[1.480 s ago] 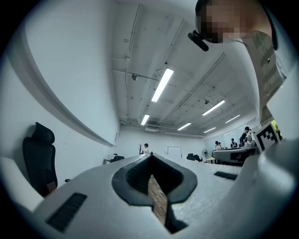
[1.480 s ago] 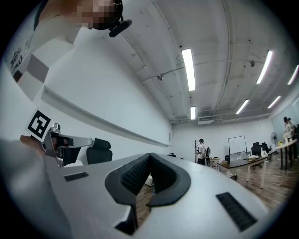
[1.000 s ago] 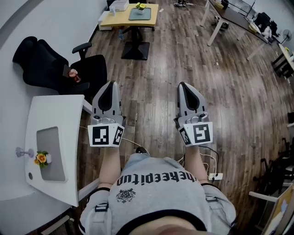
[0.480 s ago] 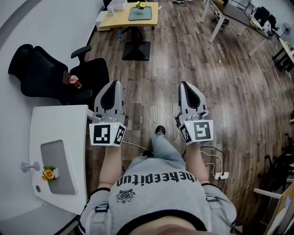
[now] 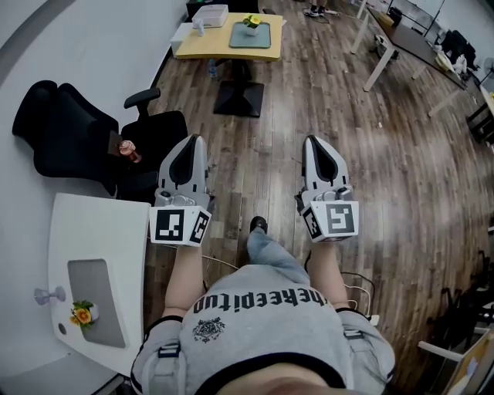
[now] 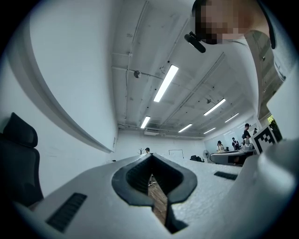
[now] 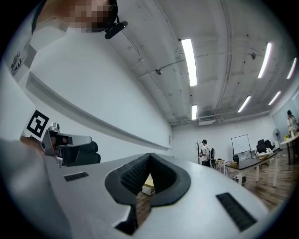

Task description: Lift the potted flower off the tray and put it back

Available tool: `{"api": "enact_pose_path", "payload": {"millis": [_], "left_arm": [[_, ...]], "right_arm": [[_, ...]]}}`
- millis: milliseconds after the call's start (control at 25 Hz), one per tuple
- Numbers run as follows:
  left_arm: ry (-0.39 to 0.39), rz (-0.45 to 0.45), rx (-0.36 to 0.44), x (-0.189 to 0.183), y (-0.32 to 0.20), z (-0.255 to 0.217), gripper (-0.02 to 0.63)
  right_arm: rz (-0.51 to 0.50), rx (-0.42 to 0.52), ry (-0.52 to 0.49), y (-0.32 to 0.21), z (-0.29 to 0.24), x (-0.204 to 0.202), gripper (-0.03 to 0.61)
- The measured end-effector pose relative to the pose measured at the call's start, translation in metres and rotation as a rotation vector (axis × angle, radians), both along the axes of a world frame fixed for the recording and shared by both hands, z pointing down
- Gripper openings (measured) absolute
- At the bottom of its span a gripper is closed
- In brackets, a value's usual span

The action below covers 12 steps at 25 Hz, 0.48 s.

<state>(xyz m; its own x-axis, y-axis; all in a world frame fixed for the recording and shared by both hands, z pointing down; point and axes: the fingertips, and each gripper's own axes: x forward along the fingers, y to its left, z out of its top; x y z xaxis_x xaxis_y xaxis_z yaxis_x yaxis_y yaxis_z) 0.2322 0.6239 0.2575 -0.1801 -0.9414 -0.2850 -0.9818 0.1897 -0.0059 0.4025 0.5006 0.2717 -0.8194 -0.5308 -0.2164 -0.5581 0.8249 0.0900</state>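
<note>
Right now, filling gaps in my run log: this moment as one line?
left gripper: jaws shut, empty | right gripper: jaws shut, empty | yellow potted flower: on grey tray, yellow table ahead, untouched

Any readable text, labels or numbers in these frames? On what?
"thekeepitun": roughly that, upside down in the head view, on the grey shirt; the ends are unclear.
Crest beneath it: too small to read.
Marker cubes on the left claw and right claw: black-and-white square patterns, no letters.
Can on the black chair: label too small to read.
</note>
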Motion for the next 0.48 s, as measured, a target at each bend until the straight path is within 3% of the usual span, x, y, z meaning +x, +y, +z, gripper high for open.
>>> {"api": "enact_pose_path", "payload": {"millis": [480], "left_arm": [[-0.016,-0.004,0.037,-0.068,-0.142,-0.026,0.003]], "right_arm": [[-0.035,0.031,-0.03,-0.14,-0.027,-0.075,0.002]]}}
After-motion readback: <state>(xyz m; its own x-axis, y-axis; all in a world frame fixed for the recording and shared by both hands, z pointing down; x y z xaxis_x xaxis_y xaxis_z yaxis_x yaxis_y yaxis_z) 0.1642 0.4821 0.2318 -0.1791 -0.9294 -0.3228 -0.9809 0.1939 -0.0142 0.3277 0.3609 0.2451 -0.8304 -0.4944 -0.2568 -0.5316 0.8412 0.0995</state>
